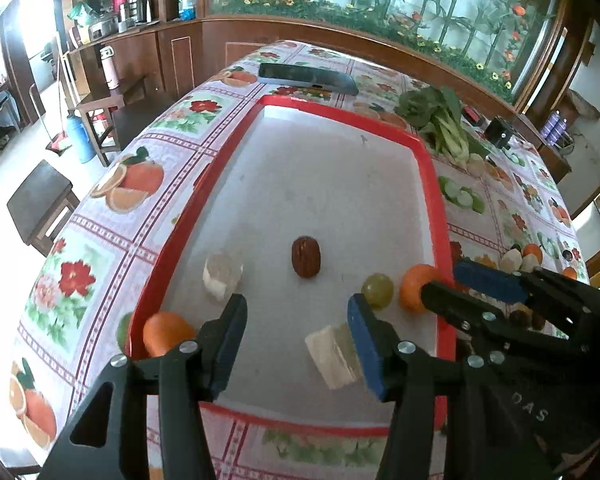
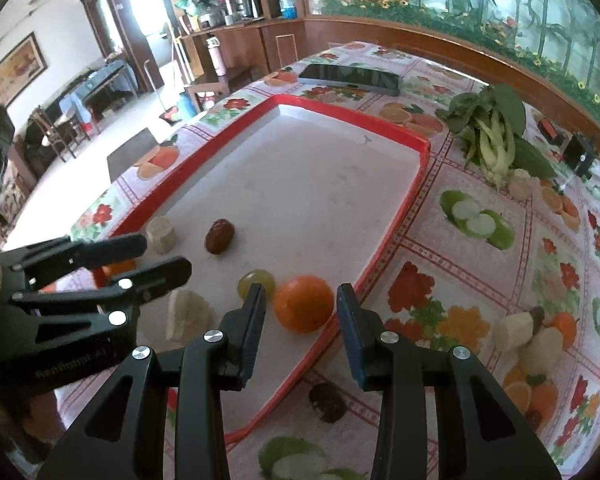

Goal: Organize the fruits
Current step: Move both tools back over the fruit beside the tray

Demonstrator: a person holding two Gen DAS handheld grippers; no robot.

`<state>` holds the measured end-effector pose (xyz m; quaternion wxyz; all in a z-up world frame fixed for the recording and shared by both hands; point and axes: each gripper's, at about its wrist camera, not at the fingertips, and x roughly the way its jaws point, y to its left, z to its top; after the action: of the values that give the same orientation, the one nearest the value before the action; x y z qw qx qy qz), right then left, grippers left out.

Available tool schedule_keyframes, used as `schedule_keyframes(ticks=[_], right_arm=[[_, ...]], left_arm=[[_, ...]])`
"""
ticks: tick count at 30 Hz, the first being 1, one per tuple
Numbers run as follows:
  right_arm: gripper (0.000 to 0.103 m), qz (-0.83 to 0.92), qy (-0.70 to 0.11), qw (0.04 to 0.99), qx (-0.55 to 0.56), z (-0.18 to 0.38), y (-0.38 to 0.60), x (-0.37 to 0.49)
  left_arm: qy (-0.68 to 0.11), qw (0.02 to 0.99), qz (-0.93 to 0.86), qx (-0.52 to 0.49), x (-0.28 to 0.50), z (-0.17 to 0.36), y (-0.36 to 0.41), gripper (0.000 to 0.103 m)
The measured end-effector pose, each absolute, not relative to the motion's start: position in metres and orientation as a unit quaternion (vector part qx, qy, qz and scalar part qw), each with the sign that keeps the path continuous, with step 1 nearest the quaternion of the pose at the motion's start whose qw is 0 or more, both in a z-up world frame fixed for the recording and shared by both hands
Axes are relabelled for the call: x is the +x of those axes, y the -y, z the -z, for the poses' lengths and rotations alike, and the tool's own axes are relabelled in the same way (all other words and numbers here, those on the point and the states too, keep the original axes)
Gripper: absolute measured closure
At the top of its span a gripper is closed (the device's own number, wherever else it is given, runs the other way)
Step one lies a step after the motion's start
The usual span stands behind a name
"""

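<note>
A red-rimmed white tray (image 1: 236,148) holds a dark red date (image 1: 306,256), a green grape (image 1: 377,290), a pale chunk (image 1: 220,276) and a second pale chunk (image 1: 332,356). My left gripper (image 1: 296,340) is open over the tray's near end, with only bare tray floor between its pads. The second chunk lies just beside its right finger. My right gripper (image 2: 302,312) is shut on a small orange (image 2: 304,308), held at the very fingertips, low inside the tray's right rim, with the grape (image 2: 256,280) just left of it. Another orange (image 1: 166,334) sits at the tray's near left corner.
On the fruit-print tablecloth right of the tray lie pale chunks (image 2: 508,332), a dark date (image 2: 328,402) and leafy greens (image 2: 492,136). A phone (image 2: 348,76) lies beyond the tray's far rim. A small black box (image 2: 580,156) stands at the far right. Stools stand on the floor at the left.
</note>
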<state>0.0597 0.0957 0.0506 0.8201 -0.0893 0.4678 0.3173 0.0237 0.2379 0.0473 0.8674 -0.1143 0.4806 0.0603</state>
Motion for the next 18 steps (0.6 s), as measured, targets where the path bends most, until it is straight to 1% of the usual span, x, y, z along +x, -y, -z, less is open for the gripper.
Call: schedule_keyframes(ticks=[9,13,18], right_arm=[[0.067,-0.292,-0.446,0.841,-0.092,-0.071,-0.073,0.056],[0.067,-0.288,-0.461,0.835,-0.085,-0.069,-0.047,0.042],[0.067,-0.276,-0.490,0.825,-0.055,-0.055,-0.002,0.019]], left_arm=[[-0.474,0.868,-0.083,-0.122,-0.001,-0.051,-0.242,0.047],[-0.474,0.868,-0.090,-0.115,-0.009,-0.052,-0.234,0.047],[-0.464,0.877,-0.052,-0.115,-0.015,-0.060,-0.199,0.047]])
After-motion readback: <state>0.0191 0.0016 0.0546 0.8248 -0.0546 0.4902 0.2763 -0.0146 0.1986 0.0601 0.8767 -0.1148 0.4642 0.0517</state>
